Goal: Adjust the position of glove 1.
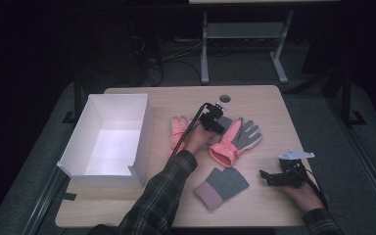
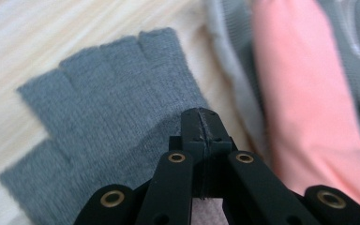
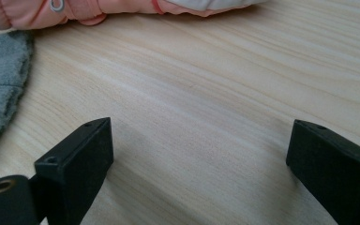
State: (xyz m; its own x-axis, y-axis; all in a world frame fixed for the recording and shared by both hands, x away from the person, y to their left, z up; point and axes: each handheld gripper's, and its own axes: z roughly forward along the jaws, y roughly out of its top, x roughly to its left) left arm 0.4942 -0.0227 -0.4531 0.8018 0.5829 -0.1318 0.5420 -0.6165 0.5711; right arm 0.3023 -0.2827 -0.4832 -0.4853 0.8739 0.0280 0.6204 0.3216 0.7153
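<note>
Grey knit fabric of a fingerless glove [image 2: 112,108] lies spread under the left gripper [image 2: 200,117], whose jaws are pressed fully together. A small ridge of the knit is drawn up to their tips, so a pinch of the palm is judged to be held, though the grip itself is largely hidden by the jaws. This glove is found mid-surface, just beside a pink and grey glove [image 1: 235,142] at its 3 o'clock and a second pink glove [image 1: 178,129] at its 9 o'clock. A pinch on the palm is probably chosen so that the limp cloth can be lifted whole. The open white box [image 1: 142,132], farther out at 9 o'clock, is likely kept there to receive it. The matching grey glove [image 1: 221,187] lies at 6 o'clock. The right gripper [image 3: 199,150] is parked at 4 o'clock, its jaws spread wide over bare wooden surface [image 3: 206,93] with nothing between them, apparently kept clear in readiness.
</note>
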